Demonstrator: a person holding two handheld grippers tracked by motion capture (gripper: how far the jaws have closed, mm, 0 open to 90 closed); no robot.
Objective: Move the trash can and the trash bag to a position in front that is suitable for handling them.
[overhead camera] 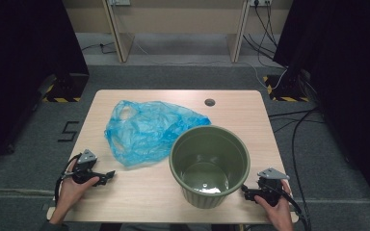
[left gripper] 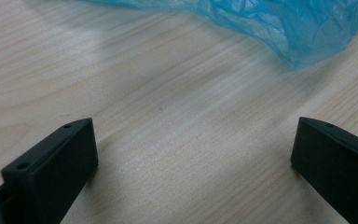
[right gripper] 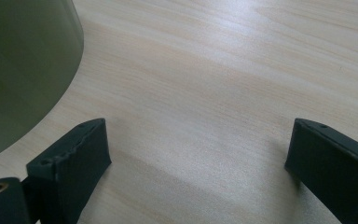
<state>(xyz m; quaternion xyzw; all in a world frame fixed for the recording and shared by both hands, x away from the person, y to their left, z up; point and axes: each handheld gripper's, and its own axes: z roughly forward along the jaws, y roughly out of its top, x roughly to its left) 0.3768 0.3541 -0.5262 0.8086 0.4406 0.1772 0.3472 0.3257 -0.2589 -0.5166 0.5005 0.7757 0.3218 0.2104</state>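
My left tongs (overhead camera: 110, 174) rest released on the worktop (overhead camera: 139, 192), just near of the crumpled blue bag (overhead camera: 147, 130). Right of the bag stands the green bucket (overhead camera: 209, 163), touching it. My right tongs (overhead camera: 244, 191) gape empty at the bucket's near right.

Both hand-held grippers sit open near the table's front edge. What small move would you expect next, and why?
Probably the left hand-held gripper eases forward to the blue plastic bag: its jaws stand wide apart, empty, with the bag's edge just ahead. The green bucket stands empty beside it, and the right hand-held gripper waits open next to its wall.
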